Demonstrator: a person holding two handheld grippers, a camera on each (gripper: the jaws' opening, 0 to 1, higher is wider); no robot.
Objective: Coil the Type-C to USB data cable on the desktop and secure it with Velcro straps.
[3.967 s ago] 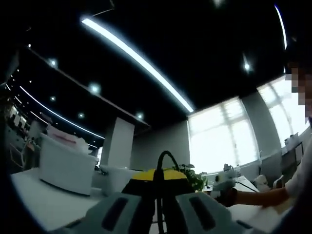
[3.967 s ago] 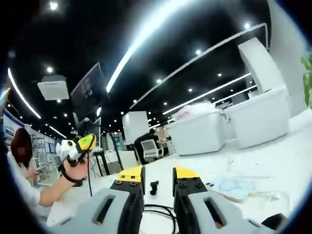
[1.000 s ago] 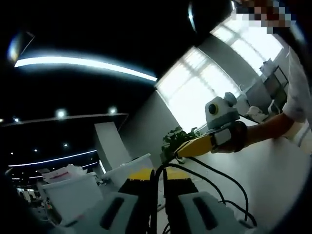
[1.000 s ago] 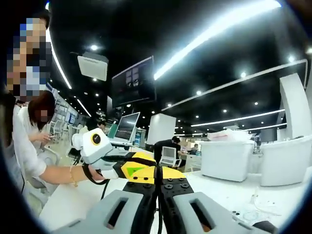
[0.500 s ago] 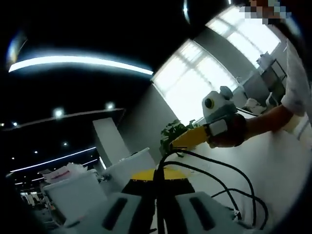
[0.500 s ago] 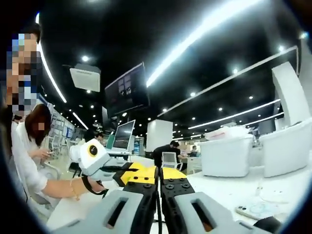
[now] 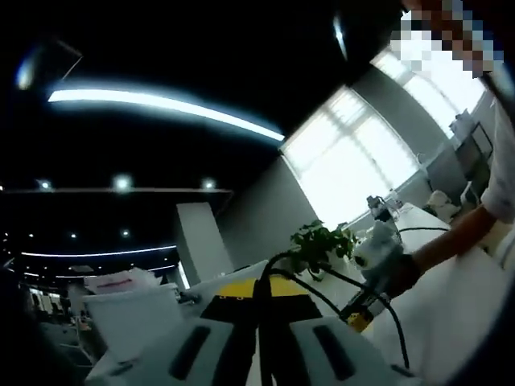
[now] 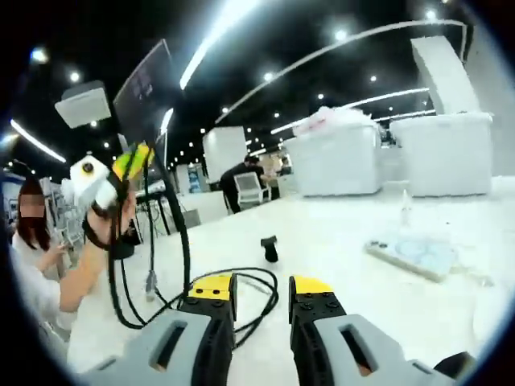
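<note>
One cable (image 7: 261,301) seemingly pinched in left tool (image 7: 259,299).

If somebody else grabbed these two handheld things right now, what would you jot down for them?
Left tongs: shut on the thin black data cable, held up above the white desktop. In the right gripper view they appear at upper left in the person's hand.
Right tongs: open, holding nothing, low over the desktop.
Cable: hangs from the left tongs in long loops; the rest lies in a loose loop on the desktop just ahead of the right tongs.
Small black piece lies farther out on the desktop; it may be the Velcro strap, too small to tell.
Done: cable lifted, loosely looped.
Left: tidy the coil, then strap it.
</note>
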